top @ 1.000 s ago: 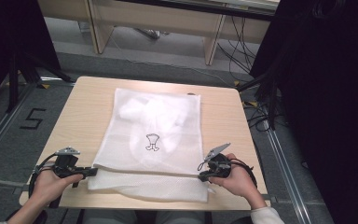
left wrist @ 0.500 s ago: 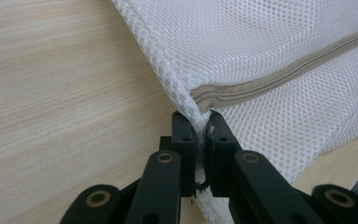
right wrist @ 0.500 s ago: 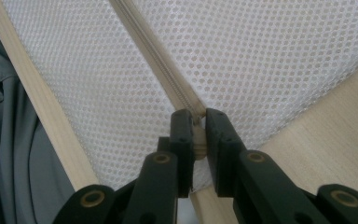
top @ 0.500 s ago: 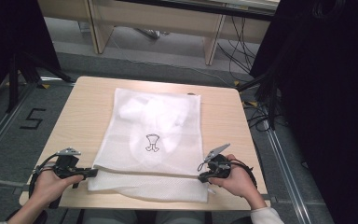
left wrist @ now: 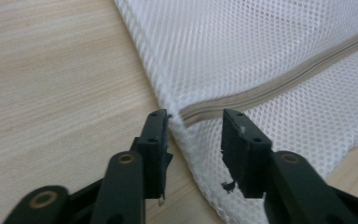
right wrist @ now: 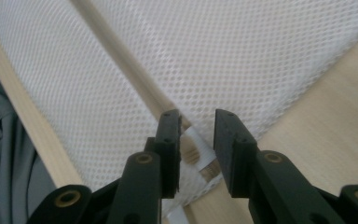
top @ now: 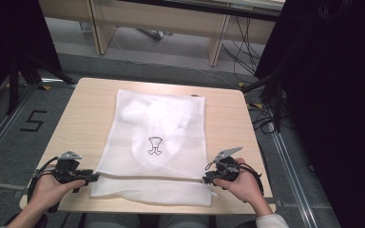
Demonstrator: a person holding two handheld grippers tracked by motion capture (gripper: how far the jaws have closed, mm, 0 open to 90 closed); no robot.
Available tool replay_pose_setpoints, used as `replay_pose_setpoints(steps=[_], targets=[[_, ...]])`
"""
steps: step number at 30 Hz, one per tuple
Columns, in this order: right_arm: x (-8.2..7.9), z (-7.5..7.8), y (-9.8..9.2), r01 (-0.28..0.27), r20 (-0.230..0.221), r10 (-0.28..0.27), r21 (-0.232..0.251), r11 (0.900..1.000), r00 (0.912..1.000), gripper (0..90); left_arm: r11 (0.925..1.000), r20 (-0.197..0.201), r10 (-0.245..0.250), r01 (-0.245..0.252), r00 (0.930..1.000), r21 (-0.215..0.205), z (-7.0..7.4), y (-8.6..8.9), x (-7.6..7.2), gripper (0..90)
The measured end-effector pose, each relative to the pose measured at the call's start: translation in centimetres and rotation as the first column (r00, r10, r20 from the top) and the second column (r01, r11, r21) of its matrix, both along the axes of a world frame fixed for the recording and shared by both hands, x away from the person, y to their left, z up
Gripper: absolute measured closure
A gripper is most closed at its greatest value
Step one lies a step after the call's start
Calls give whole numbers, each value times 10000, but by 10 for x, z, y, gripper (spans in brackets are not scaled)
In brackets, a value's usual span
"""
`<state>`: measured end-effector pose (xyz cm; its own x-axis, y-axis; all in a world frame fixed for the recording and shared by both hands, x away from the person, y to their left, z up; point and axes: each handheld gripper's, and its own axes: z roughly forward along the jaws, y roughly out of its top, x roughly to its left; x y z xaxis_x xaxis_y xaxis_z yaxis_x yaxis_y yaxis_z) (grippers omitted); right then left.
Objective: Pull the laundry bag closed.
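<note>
The mesh bag (top: 157,142) lies flat on the desk (top: 81,109); both the left gripper (left wrist: 195,126) and the right gripper (right wrist: 196,128) have just been opening, released, its near corners seemingly loose between their jaws, with bare desk either side.

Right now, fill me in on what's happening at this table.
A person is handling a white mesh bag lying flat on the table, with a gripper at each end of its zipper. The left gripper and right gripper have just been opening; the bag's edge still sits between the open fingers, but they no longer pinch it. The bag looks just released.
</note>
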<state>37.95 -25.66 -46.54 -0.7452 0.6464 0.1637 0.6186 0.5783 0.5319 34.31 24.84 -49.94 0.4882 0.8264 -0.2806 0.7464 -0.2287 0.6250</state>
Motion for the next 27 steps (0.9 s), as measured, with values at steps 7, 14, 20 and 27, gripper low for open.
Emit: replay_pose_setpoints(steps=[7, 14, 20, 27], targets=[[6, 1, -15, 2043, 1438, -2212, 1237, 9711, 9646, 612, 9991, 1067, 396, -375, 9935, -221, 7, 9, -2, 341], [8, 2, -34, 3531, 1258, -3697, 1365, 9256, 9206, 580, 9858, 1758, 1653, -1575, 9704, -574, 10, 20, -1, 322], [11, -1, -41, 4182, 1431, -4395, 1566, 8947, 8868, 534, 9779, 1664, 2087, -2040, 9637, -448, 10, 28, -1, 317], [12, -4, -43, 4238, 1335, -4493, 1820, 8873, 8833, 503, 9864, 1649, 1640, -1625, 9726, -228, 11, 28, -1, 333]])
